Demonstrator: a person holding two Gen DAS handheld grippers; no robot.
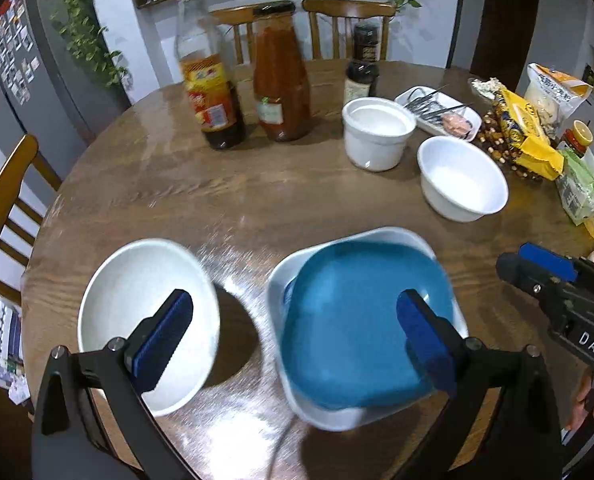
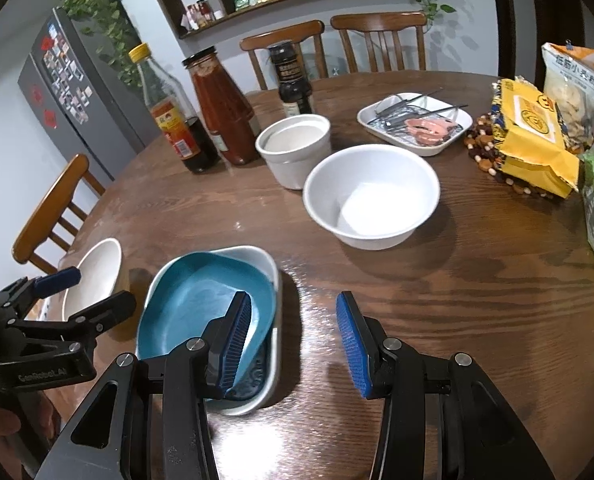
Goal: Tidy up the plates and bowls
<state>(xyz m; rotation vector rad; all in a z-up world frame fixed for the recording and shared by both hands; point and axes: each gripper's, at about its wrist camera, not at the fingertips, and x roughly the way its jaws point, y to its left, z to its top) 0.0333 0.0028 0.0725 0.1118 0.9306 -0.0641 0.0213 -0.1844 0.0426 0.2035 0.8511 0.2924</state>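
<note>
Round wooden table (image 2: 437, 292) carries all items. Chairs stand at its far side and left edge.

Near edge, centre: a white square dish (image 1: 285, 280) with a blue plate (image 1: 361, 320) resting inside it, tilted, its left side raised against the dish rim. In the right wrist view the same blue plate (image 2: 201, 292) sits skewed in the dish (image 2: 271, 268).

Left of the dish, apart from it: a white bowl (image 1: 137, 300), also seen at the table's left edge from the right wrist (image 2: 101, 268).

Centre right: a second white bowl (image 2: 371, 196), upright, empty. Just behind it a white straight-sided pot (image 2: 295, 148), the two close together; contact cannot be confirmed.

Far right: a white tray (image 2: 415, 122) holding metal utensils and a pink item. Snack bags (image 2: 533, 136) lie beside it at the table's right side.

Far left: a sauce bottle (image 2: 173, 120), a red jar (image 2: 225, 108) and a dark grinder (image 2: 293, 80), standing in a row.

Left gripper (image 1: 295, 334): jaws wide apart, nothing between them; one finger over the near white bowl, the other over the blue plate.

Right gripper (image 2: 293, 344): jaws partly open, holding nothing; left finger over the blue plate's near edge, right finger over bare table.
</note>
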